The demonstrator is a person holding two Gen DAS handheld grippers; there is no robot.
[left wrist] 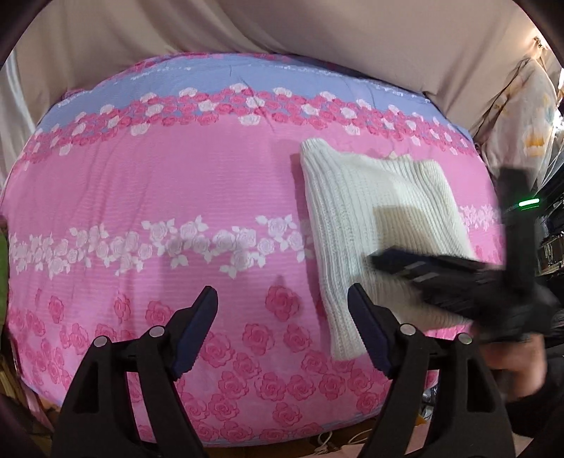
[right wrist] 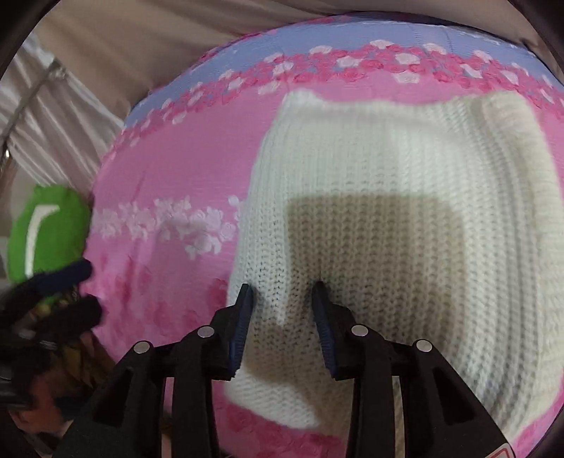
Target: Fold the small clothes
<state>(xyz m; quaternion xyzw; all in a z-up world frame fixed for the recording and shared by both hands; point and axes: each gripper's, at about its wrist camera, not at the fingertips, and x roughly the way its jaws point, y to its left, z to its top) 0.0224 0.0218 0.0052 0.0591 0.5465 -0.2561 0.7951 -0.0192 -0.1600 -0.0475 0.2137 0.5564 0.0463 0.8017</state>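
**A:** What takes up most of the scene?

**B:** A pink bedspread (left wrist: 211, 183) printed with roses, with a lavender band along its far edge, stretched over the bed. Behind it hangs a beige curtain (left wrist: 282, 28). At the far left edge of the right wrist view sits something bright green (right wrist: 49, 225) (too blurred to name).

**A:** And the garment?

**B:** A white ribbed knit (left wrist: 370, 218), folded into a rough rectangle, lying flat on the right half of the bedspread. In the right wrist view the same white ribbed knit (right wrist: 405, 169) fills most of the frame, with a squarish shadow across its middle.

**A:** Where is the right gripper?

**B:** The right gripper (right wrist: 283, 324) is low over the near left corner of the knit. Its blue-padded fingers (right wrist: 241, 324) are partly spread, and a raised ridge of fabric stands between them, touching both pads. From the left wrist view it appears as a dark, motion-blurred shape (left wrist: 458, 282) crossing the near right part of the garment.

**A:** The left one?

**B:** The left gripper (left wrist: 282, 317) hovers over bare bedspread just left of the knit, jaws spread wide and holding nothing; its right fingertip (left wrist: 366, 317) lines up with the garment's near left edge.
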